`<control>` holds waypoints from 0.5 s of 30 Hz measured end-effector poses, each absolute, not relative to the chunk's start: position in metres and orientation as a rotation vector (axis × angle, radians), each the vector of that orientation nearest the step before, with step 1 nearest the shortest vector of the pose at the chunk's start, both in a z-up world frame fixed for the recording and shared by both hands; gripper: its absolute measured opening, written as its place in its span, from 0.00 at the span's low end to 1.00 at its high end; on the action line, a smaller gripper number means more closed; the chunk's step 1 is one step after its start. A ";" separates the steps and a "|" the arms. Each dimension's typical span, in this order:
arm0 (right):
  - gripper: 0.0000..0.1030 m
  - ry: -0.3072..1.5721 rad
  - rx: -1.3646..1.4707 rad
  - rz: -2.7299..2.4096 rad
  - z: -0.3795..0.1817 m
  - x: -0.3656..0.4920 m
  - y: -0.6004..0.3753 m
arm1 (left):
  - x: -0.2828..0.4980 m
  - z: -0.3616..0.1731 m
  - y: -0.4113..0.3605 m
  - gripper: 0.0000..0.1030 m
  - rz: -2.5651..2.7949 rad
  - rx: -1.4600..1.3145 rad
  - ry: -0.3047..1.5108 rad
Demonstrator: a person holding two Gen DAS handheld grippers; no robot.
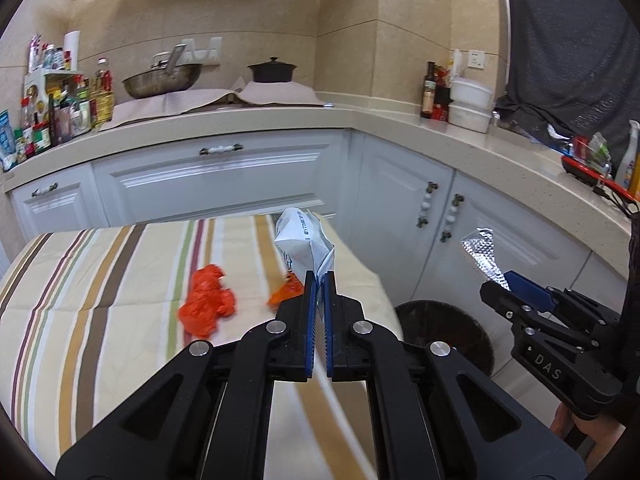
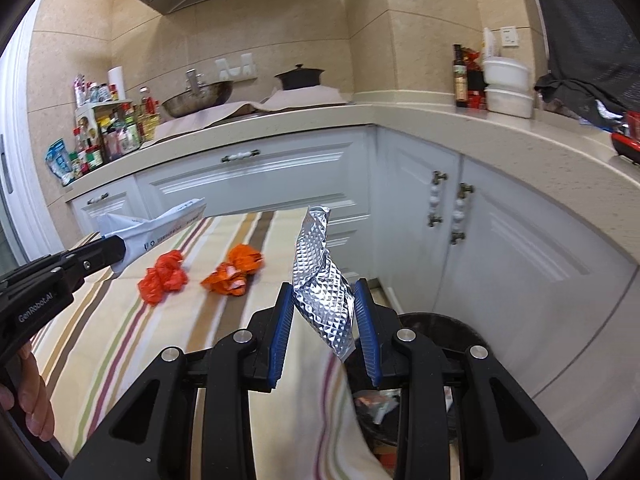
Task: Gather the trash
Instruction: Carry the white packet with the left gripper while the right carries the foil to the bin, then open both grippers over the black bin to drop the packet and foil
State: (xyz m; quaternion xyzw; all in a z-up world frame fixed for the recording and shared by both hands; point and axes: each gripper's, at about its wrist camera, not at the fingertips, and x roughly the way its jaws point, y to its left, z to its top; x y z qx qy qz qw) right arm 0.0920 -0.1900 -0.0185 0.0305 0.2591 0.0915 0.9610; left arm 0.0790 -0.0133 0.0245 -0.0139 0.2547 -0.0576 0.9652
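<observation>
White packet [image 1: 303, 243] sits just above centre of the left view, pinched at its lower edge by the left gripper [image 1: 319, 280], blue pads narrow and clamped on it; in the right view the same packet [image 2: 158, 226] juts from the left edge, held above the table. Foil wrapper [image 2: 322, 280] is at centre of the right view, standing upright and twisted between the right gripper [image 2: 324, 292] pads; pads are fairly wide apart, wrapper touches the right pad near its widest part, cannot tell if the left pad touches it. In the left view the wrapper [image 1: 480, 254] shows at right, sticking up from the right gripper [image 1: 506, 284] tip, above and right of the bin. Bin [image 1: 444, 332], dark and round, is on the floor lower right of centre, just beside the table edge; in the right view it [image 2: 440, 328] is partly hidden behind the gripper, with some scraps inside. Red crumpled bag [image 1: 208, 300] lies on the striped table [image 1: 100, 280], left of centre. Orange wrapper [image 2: 234, 268] lies just right of the red bag [image 2: 164, 276], near but apart; in the left view it is mostly hidden by the gripper. White cabinets [image 1: 224, 176] and beige counter [image 1: 280, 116] fill the upper half; wok [image 1: 162, 78] and black pot [image 1: 272, 70] are on the counter at upper centre.
</observation>
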 end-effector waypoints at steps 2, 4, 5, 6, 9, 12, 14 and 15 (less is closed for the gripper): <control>0.31 0.518 0.066 0.161 -0.018 0.090 -0.201 | 0.079 0.027 -0.028 0.03 -0.149 -0.018 0.510; 0.31 0.512 0.073 0.132 -0.017 0.088 -0.214 | 0.080 0.028 -0.043 0.03 -0.180 -0.005 0.507; 0.31 0.511 0.076 0.121 -0.017 0.087 -0.220 | 0.081 0.028 -0.049 0.03 -0.193 0.000 0.507; 0.31 0.509 0.082 0.103 -0.017 0.086 -0.228 | 0.082 0.027 -0.058 0.03 -0.210 0.008 0.507; 0.31 0.511 0.096 0.064 -0.020 0.085 -0.248 | 0.085 0.024 -0.083 0.03 -0.252 0.035 0.510; 0.31 0.518 0.111 0.036 -0.025 0.085 -0.264 | 0.092 0.016 -0.108 0.03 -0.290 0.060 0.530; 0.31 0.523 0.118 0.022 -0.029 0.086 -0.270 | 0.097 0.009 -0.126 0.03 -0.310 0.081 0.539; 0.31 0.526 0.122 0.016 -0.031 0.087 -0.274 | 0.100 0.006 -0.133 0.03 -0.317 0.092 0.544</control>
